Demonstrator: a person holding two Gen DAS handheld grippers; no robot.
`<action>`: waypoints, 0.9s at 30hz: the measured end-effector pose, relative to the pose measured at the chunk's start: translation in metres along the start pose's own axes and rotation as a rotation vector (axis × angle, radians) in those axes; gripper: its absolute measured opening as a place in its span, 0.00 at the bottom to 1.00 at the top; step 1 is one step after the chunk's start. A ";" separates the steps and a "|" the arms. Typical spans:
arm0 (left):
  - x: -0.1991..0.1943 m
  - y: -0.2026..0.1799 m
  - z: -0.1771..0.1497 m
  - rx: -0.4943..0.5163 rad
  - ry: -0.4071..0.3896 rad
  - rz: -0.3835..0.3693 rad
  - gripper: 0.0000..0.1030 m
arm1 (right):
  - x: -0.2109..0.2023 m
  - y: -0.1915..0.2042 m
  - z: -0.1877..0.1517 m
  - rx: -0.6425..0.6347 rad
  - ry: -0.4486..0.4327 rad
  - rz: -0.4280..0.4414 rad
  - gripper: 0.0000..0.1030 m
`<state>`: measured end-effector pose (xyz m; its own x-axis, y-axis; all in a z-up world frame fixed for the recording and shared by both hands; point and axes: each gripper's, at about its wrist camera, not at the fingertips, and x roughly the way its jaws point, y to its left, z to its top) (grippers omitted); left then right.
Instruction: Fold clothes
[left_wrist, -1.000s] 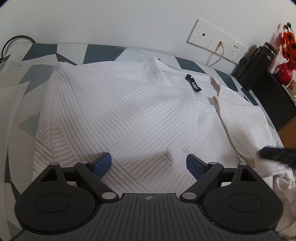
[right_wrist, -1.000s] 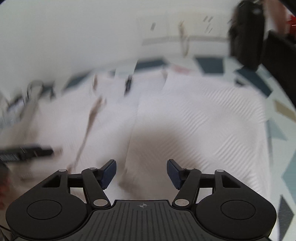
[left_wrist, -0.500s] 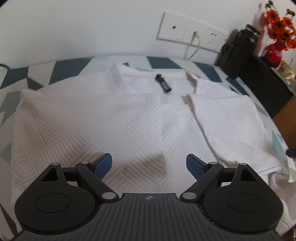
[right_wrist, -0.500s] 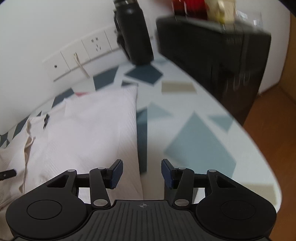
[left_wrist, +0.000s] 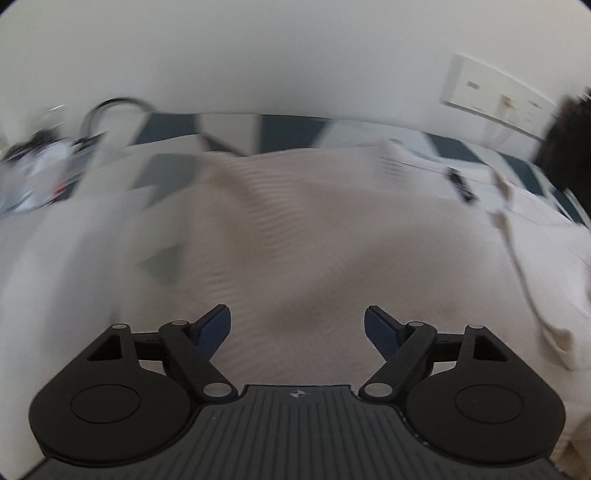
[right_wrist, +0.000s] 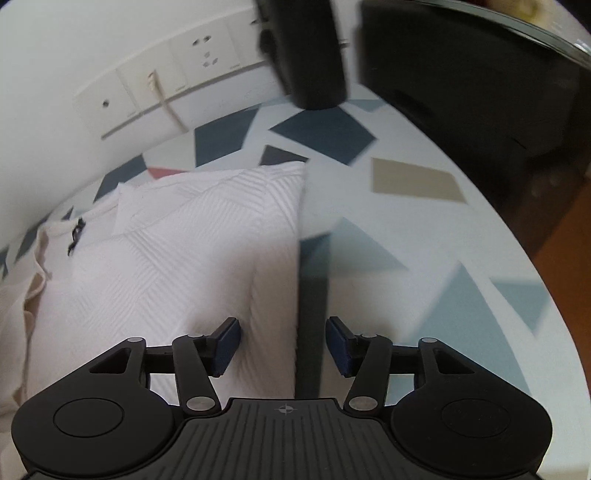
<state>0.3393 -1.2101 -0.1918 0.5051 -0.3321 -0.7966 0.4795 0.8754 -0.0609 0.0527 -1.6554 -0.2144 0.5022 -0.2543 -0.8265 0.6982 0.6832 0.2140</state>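
The white garment (right_wrist: 177, 251) is spread on the patterned tabletop (right_wrist: 424, 229); its right edge runs lengthwise between the right gripper's (right_wrist: 282, 345) wide, empty jaws, while the left gripper (left_wrist: 297, 328), jaws wide and empty, is held over the cloth's middle

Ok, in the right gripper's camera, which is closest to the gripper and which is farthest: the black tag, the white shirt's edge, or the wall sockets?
From the right gripper:
1. White shirt's edge, just ahead, between the fingers.
2. Black tag, far left, at the collar.
3. Wall sockets, up on the wall behind.
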 end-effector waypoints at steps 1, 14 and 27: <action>0.000 0.010 0.004 -0.016 -0.006 0.016 0.79 | 0.005 0.003 0.004 -0.024 -0.002 -0.003 0.55; 0.057 0.046 0.053 -0.025 0.008 0.021 0.56 | 0.040 0.031 0.047 -0.134 0.006 -0.049 0.41; 0.042 -0.057 0.013 0.239 -0.024 0.020 0.08 | 0.049 0.163 0.011 -0.735 -0.032 -0.112 0.13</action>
<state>0.3423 -1.2784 -0.2136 0.5317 -0.3263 -0.7816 0.6240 0.7748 0.1011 0.1966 -1.5641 -0.2140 0.4704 -0.3615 -0.8050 0.2307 0.9309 -0.2833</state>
